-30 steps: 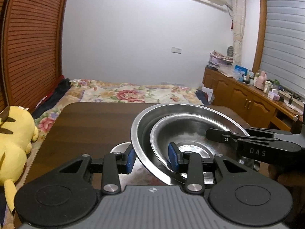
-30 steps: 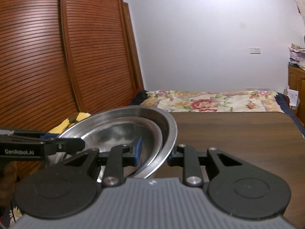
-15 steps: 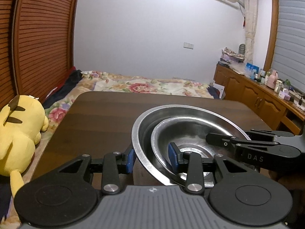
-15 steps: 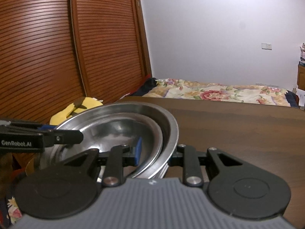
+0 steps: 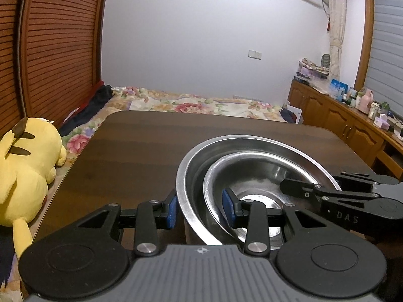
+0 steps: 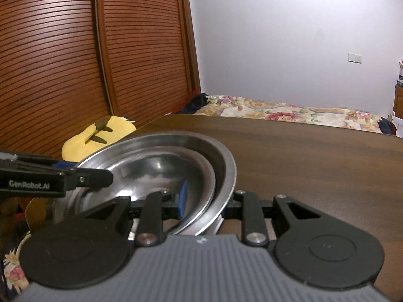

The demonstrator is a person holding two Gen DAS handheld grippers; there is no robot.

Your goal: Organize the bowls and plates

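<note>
We see a dark wooden counter (image 5: pixel 141 151), mostly bare, before a floral-quilted bed (image 5: pixel 191 105). Near its front edge, our left gripper (image 5: pixel 200 210) and right gripper (image 6: pixel 205 198) each clamp opposite rims of two nested round steel bowls (image 5: pixel 252 161).

1. Outer bowl (image 5: pixel 252 148), inner bowl (image 5: pixel 254 176): polished metal, glossy, reflective.
2. Surface (image 5: pixel 141 151): dark wood grain, smooth, low sheen.
3. Left hand-held gripper (image 5: pixel 200 209): matt black plastic, blue pads (image 5: pixel 172 207).
4. Plush toy (image 5: pixel 27 173): yellow fabric, soft.
</note>
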